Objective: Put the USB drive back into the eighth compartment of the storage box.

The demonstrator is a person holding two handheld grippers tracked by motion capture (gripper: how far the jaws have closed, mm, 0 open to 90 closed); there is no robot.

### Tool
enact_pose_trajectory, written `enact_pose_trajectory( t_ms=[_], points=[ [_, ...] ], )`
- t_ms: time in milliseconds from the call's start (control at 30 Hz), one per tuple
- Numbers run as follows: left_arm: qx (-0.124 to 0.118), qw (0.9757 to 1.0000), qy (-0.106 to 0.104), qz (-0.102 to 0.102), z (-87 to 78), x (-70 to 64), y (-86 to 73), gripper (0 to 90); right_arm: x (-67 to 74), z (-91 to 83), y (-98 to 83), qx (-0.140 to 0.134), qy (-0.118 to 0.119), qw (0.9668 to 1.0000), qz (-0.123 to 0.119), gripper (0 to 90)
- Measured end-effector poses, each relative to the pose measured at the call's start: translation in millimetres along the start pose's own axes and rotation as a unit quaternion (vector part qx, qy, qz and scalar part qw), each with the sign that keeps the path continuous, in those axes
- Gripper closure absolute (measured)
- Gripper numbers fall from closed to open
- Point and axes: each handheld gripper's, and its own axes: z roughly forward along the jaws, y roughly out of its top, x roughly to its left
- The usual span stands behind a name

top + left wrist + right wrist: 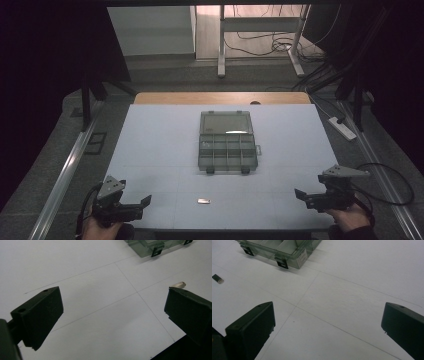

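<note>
Your two hands sit at the near edge of the white tabletop [150, 150], each holding a black two-jaw gripper with nothing in it: the left gripper [146, 201] at the near left corner, the right gripper [299, 194] at the near right, both with jaws spread wide and pointing inward toward each other. Between them, close to the near edge, lies the small, pale, flat oblong piece [203, 201], alone on the bare surface. Its long axis runs roughly left to right across the tabletop, more or less in line with both sets of jaws. It looks somewhat closer to your left gripper than to your right; in the left gripper view it peeks out just above the right-hand jaw [178, 284], while in the right gripper view it sits far off toward the upper left [218, 279]. Beyond it, near the middle of the tabletop, the clear grey plastic compartment box [226, 142] lies open with its lid folded back away from you and its dividers exposed. Judging by that, the left hand has the shorter reach, and turning the jaws across the piece's narrow width should give the surer pinch.
</note>
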Motion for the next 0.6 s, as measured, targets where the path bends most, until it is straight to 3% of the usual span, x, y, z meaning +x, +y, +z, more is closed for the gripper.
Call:
enact_pose_trajectory(
  t_ms=[300,467,600],
  points=[
    [-0.009,0.9999,-0.007,-0.007,-1.9,2.2,-1.2,2.1,4.7,2.0,7.0,-0.014,0.038,0.9988,-0.027,0.0],
    [-0.007,1.0,-0.005,-0.002,-1.5,1.1,-1.0,2.1,4.9,4.9,12.0,-0.013,0.058,0.9982,-0.012,0.0],
    [-0.007,1.0,-0.006,-0.001,-1.5,0.8,-1.1,2.1,7.3,7.3,14.1,-0.015,0.061,0.9977,-0.024,0.0]
  ],
)
